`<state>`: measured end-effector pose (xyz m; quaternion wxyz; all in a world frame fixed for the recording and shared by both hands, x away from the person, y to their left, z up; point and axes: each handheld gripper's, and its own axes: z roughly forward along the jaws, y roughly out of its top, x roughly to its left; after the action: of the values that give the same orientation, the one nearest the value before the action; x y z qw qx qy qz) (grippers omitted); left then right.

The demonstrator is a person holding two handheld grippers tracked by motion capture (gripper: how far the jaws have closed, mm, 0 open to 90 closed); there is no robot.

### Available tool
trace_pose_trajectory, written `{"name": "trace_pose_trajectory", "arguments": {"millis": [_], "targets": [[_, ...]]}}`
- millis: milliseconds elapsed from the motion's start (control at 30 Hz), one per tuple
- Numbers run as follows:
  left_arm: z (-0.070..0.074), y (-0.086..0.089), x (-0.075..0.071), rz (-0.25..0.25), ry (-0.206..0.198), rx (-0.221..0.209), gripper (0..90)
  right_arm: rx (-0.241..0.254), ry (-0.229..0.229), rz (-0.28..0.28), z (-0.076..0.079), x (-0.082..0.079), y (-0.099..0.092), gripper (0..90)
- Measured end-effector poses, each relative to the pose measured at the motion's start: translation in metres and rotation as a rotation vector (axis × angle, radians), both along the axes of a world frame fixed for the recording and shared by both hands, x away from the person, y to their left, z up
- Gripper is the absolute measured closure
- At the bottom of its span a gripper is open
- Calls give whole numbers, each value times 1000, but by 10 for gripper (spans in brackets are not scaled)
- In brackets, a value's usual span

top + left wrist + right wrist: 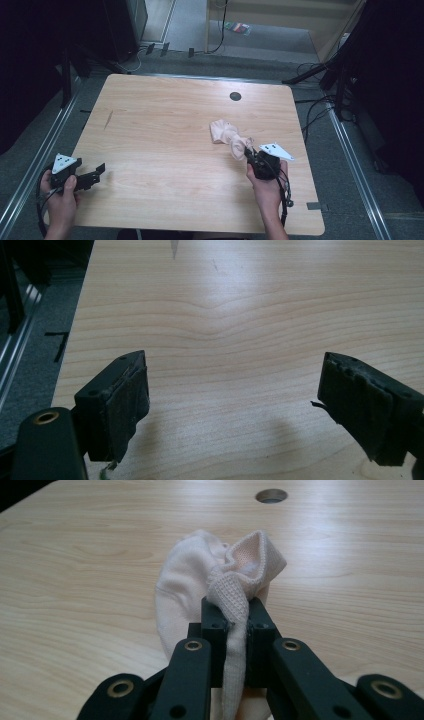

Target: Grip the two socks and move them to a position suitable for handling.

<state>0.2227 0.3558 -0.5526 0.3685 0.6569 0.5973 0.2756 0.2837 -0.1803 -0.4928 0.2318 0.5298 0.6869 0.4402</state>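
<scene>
Wooden table (165, 130): one sock (227, 135), two tools.

The sock (200, 580) is pale pink, with a ribbed knit weave at its cuff. Both grippers are black, the right gripper (231, 612) and the left gripper (235, 405), each topped by a light grey plate. The table (165, 125) is light wood with wavy grain and one dark round hole (235, 96).
</scene>
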Motion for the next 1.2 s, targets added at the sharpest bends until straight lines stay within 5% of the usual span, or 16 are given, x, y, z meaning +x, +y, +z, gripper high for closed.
{"name": "trace_pose_trajectory", "arguments": {"millis": [300, 700, 833, 1200], "targets": [[0, 0, -1, -6, -14, -7, 135, 4, 14, 81, 7, -22, 37, 837], [4, -4, -5, 12, -59, -6, 134, -12, 38, 173, -3, -41, 83, 837], [11, -22, -8, -24, -92, 10, 134, -22, 48, 198, -8, -47, 96, 837], [28, -94, -19, -198, -146, -49, 134, -57, 74, 261, -25, -63, 132, 836]]}}
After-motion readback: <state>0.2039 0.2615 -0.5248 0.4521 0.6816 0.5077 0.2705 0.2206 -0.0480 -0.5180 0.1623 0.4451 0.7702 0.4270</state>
